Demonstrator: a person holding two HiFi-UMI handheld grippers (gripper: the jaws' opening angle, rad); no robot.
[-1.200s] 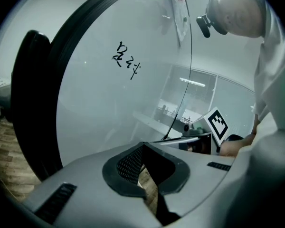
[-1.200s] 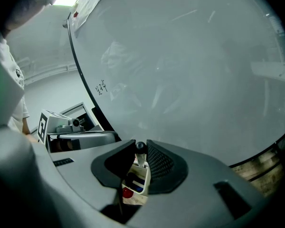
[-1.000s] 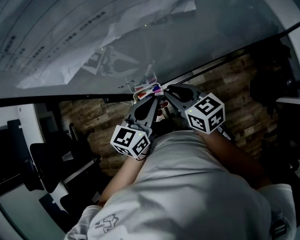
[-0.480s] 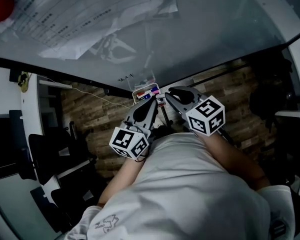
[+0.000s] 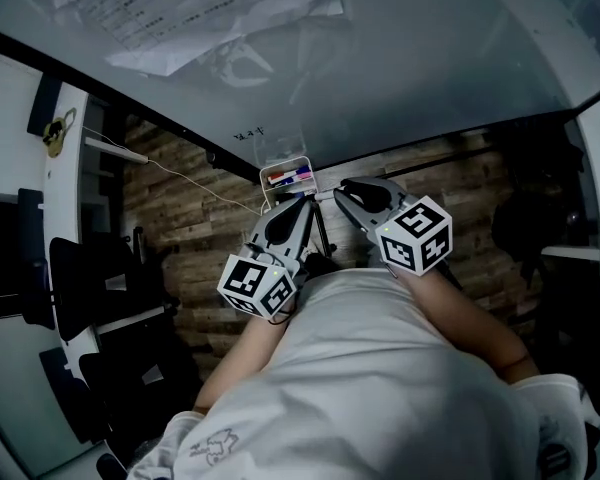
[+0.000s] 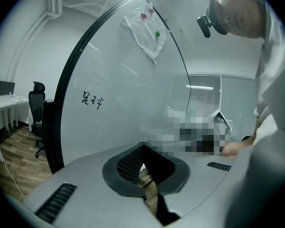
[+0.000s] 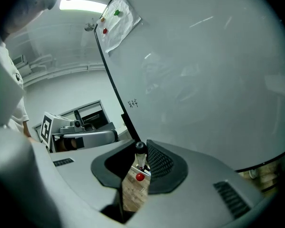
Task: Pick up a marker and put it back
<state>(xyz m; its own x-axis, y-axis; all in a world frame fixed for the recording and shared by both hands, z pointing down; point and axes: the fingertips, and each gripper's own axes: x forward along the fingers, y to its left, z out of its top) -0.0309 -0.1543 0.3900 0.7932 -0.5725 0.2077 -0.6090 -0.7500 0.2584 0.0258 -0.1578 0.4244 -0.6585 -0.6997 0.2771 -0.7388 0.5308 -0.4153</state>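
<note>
Marker (image 7: 140,156), black-capped, stands pinched between the nearly closed jaws of our right tool (image 7: 141,146), or so we judge. Our left tool (image 6: 143,148), beside it at nine o'clock, is clenched on nothing. Just beyond both, at eleven o'clock, the tray (image 5: 276,171) on the whiteboard (image 5: 430,68) holds other markers (image 5: 292,178). To put ours back well, we should keep the grip firm, bring it level over the tray, lay it alongside the others, and let go only once it rests there.
</note>
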